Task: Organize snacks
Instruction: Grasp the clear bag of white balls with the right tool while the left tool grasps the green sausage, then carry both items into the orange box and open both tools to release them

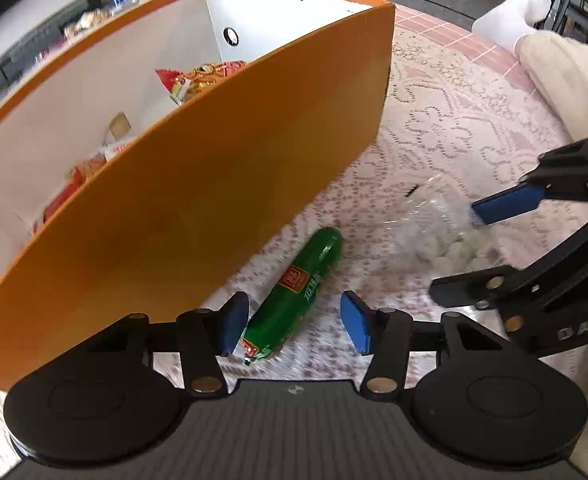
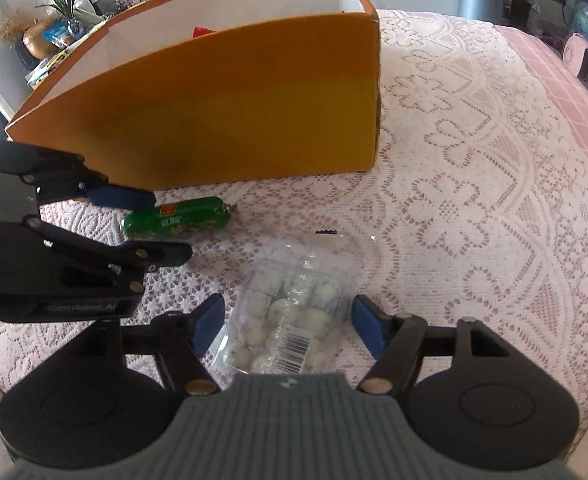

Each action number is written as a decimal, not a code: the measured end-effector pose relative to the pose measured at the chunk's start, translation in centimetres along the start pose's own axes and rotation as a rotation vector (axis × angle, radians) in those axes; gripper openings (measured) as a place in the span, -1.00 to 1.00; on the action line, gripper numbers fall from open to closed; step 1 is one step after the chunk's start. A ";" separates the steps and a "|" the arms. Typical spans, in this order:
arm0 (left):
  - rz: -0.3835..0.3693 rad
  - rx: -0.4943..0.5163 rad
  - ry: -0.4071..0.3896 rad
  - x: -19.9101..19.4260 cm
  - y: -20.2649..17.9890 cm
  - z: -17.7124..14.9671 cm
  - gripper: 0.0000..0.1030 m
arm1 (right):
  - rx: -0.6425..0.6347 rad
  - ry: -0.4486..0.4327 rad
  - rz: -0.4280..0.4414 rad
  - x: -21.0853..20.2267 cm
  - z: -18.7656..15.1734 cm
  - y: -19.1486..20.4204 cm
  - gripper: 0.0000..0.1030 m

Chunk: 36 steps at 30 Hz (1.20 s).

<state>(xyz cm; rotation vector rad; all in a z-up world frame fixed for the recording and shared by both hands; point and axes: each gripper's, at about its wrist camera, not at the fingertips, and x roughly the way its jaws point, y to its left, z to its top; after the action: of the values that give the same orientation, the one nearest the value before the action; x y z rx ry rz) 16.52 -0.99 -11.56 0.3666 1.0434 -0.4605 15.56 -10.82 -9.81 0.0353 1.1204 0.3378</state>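
A green sausage pack lies on the lace tablecloth beside the orange box. My left gripper is open, its jaws on either side of the pack's near end. The sausage also shows in the right wrist view. A clear pack of white round sweets lies between the open jaws of my right gripper. The right gripper shows in the left wrist view over the sweets. The left gripper shows in the right wrist view at the sausage.
The orange box has white inner walls and holds several red and orange snack packets. A small black object lies on the cloth. A person's leg in a white sock rests at the right.
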 end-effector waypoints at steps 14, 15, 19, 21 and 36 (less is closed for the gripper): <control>0.025 -0.114 -0.003 0.8 -0.6 0.7 0.02 | -0.021 -0.031 0.016 0.3 -0.7 0.7 0.68; 0.024 -0.121 -0.006 0.8 -0.6 0.6 -0.03 | -0.019 -0.031 0.019 0.4 -0.7 0.7 0.69; 0.036 -0.169 -0.017 0.6 -0.7 0.3 -0.35 | -0.060 -0.031 -0.016 0.7 -0.8 1.5 0.68; 0.049 -0.187 -0.019 0.4 -0.7 0.1 -0.37 | -0.085 -0.036 -0.041 0.7 -0.9 1.9 0.54; 0.084 -0.469 -0.095 -3.3 0.5 -3.1 -0.52 | -0.040 -0.035 -0.062 -0.5 -1.0 1.1 0.18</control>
<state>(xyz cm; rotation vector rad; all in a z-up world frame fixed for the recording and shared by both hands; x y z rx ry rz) 13.07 1.61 -10.00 -0.0291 1.0049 -0.1468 14.25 -10.02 -9.61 -0.0290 1.0773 0.3032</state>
